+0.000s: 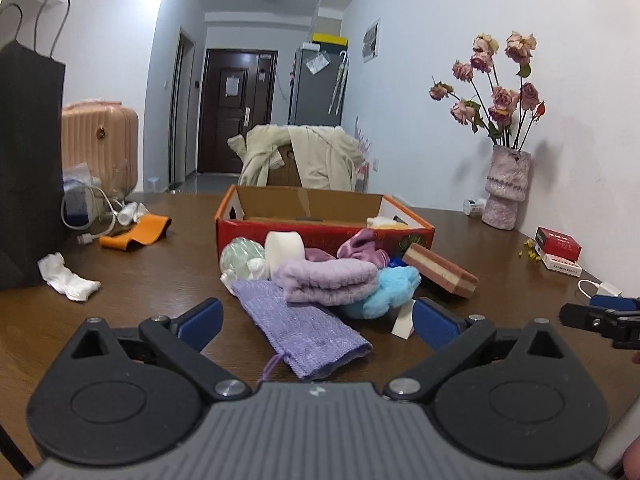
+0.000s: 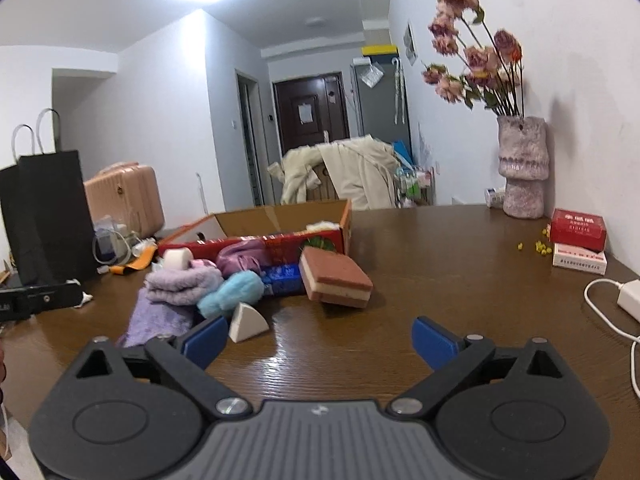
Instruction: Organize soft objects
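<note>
A pile of soft things lies on the brown table in front of an open red cardboard box (image 1: 256,227) (image 2: 288,242). It holds a flat purple knitted pouch (image 1: 300,330), a folded lilac towel (image 1: 330,280) (image 2: 182,284), a blue fluffy ball (image 1: 390,290) (image 2: 232,292), a white roll (image 1: 284,248), a pale green puff (image 1: 242,256), purple satin cloth (image 1: 362,248), a brown layered sponge (image 1: 440,274) (image 2: 336,278) and a white wedge sponge (image 2: 246,324). My left gripper (image 1: 316,322) is open just above the pouch. My right gripper (image 2: 320,340) is open over bare table, right of the pile.
A black paper bag (image 1: 28,168) stands at the left with cables, an orange strap (image 1: 136,232) and a crumpled white cloth (image 1: 68,280). A vase of dried roses (image 1: 506,184), red and white packets (image 1: 560,252) and a white charger (image 2: 630,298) lie at the right.
</note>
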Available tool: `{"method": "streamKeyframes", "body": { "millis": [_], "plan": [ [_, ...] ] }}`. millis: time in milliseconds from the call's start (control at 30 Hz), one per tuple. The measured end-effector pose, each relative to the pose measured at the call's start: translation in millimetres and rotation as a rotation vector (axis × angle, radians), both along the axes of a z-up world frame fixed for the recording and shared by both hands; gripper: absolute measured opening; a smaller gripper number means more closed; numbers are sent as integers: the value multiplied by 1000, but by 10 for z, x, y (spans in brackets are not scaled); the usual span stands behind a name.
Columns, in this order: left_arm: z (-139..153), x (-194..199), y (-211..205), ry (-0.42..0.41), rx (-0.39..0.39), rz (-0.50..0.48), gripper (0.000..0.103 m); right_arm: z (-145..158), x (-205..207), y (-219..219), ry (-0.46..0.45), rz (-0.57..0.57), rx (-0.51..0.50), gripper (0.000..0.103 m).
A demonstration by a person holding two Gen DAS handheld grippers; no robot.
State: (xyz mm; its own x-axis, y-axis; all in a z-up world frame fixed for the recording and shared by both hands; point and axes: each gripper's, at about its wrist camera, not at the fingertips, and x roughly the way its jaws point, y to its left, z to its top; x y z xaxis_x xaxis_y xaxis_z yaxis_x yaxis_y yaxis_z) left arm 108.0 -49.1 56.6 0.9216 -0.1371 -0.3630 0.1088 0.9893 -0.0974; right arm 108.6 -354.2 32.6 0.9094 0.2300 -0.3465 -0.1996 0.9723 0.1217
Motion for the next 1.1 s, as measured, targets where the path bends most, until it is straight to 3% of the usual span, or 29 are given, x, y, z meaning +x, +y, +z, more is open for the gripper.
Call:
{"method": "streamKeyframes", "body": {
  "millis": [300,467,567,700,867,933,1000,1100],
  "plan": [
    [114,581,-425,-17,-1,-128,102,-104,541,-47,58,-27,20,97],
    [131,1041,-799,13,-2,-210,84,-97,898,-170,69,-19,58,89],
    [195,1387,-972,0,21,-248,81,-102,1156,-230,120,19,130,81],
    [195,1988,-1158,79,41,-284,71,-168,1420,-95,148,71,154,81],
    [-48,2700,-1347,271,44,-324,62,-298,1807,3,196,48,184,80],
    [-166,2836,-1394,318,54,-335,60,-353,1905,-40,214,42,225,76],
    [-276,2923,-1399,350,32,-349,50,-395,1931,-101,208,35,251,70],
    [-345,2955,-1379,348,-15,-363,42,-444,1957,-179,209,53,280,66]
  ]
}}
